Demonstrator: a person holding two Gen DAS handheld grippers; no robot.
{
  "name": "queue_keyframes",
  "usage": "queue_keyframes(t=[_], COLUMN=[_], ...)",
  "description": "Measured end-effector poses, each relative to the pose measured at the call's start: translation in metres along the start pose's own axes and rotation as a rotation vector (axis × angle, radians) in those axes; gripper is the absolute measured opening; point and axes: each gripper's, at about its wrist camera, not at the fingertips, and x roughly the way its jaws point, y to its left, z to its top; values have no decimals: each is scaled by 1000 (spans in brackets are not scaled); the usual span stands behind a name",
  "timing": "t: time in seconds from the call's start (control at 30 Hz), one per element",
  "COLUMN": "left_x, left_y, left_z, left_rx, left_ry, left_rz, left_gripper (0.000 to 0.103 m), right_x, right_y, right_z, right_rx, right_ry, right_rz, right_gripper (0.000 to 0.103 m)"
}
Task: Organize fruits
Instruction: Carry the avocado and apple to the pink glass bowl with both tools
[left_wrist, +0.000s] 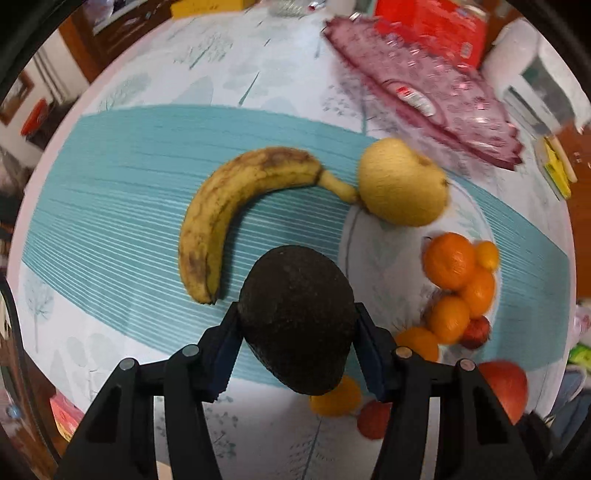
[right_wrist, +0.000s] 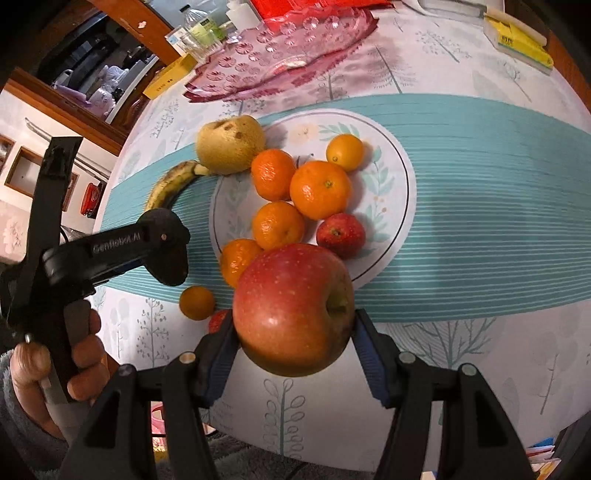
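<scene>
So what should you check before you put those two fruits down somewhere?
1. Left gripper has the avocado between its jaws: ok.
2. Right gripper has the big apple between its jaws: ok.
3. Bare room on the white plate, far right side: ok.
4. Pink glass dish has nothing in it: ok in the part shown.
5. Banana and pear lie off the plate or at its edge, not sorted yet: not ok.
6. Small orange lies loose on the tablecloth: not ok.
</scene>
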Motion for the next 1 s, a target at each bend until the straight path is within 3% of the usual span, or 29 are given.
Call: queue_keyframes(t=[0.5, 0.73, 1.0], left_x=[-146, -208, -250], left_y=[-1, 1, -7], left_z=[-14, 13, 64], left_rx=[165, 229, 327], left_ry=[-260, -379, -469], left_rz=[-30, -4, 25], left_gripper=[56, 56, 56], right_x=[-104, -165, -205], right_y=[44, 62, 72], right_z=[24, 61, 133], right_rx=[-166, -250, -217], right_ry=[-201, -333, -454], right_rz=[-21, -70, -167], right_gripper=[61, 61, 61])
